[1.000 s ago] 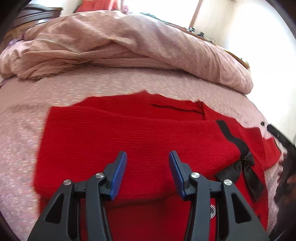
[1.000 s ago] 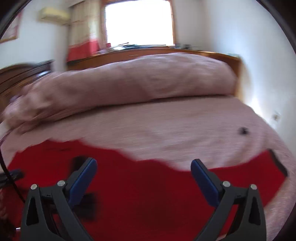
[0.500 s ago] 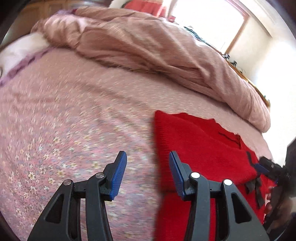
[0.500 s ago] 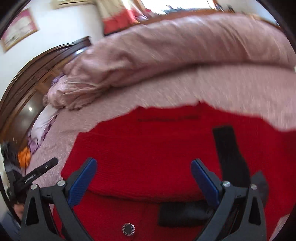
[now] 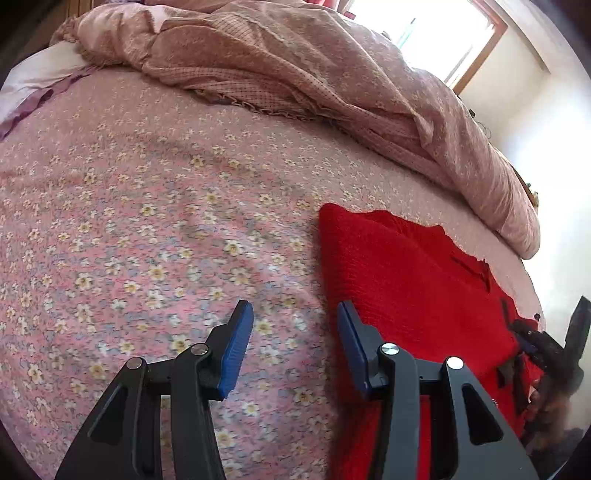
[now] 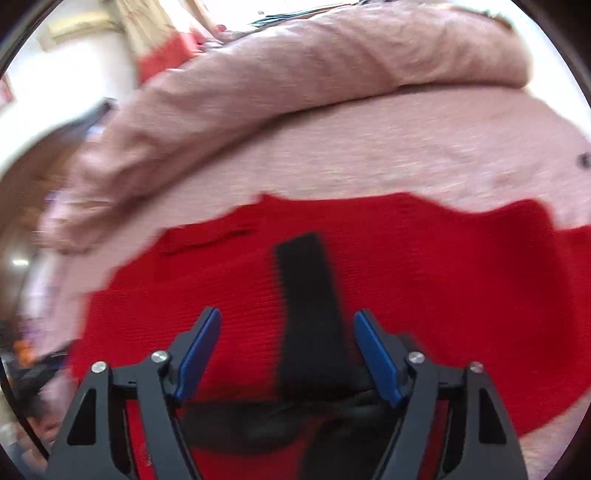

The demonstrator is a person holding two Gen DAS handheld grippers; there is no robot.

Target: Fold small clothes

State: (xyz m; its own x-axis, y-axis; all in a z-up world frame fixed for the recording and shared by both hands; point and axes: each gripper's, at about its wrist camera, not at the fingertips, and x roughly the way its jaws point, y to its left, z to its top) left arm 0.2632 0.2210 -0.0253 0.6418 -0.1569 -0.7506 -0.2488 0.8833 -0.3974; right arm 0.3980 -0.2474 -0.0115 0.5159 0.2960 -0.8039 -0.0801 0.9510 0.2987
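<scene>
Right claw (image 6: 286, 354) first, since it is the one over the work: I have it pitched steeply down above the red knit garment (image 6: 424, 295), its blue pads straddling the black strap (image 6: 306, 295) that runs away from me up the middle of the cloth. Those jaws are closing, with the strap and the dark bow (image 6: 295, 417) at its near end lying between them, but the pads are not yet pressing on anything that I can see. Blur in this view keeps me from saying whether the tips touch the knit. My left claw (image 5: 295, 347) sits off the garment's left edge, half parted and holding nothing, over the flowered bed sheet (image 5: 147, 240); only its right-hand pad overlaps the red border. So the garment (image 5: 406, 295) lies to the right of the left claw and directly beneath the right one, which I judge is the nearer for the next pinch. Its long side seems to run across the right wrist view, left to right, with the strap crossing it. In the left view the right claw (image 5: 543, 347) shows at the far right edge, low over the dark trim. Beyond the garment the sheet runs on bare, then the bunched pink quilt (image 5: 332, 81) lies across the bed, and a bright window (image 5: 443, 33) stands behind it.
</scene>
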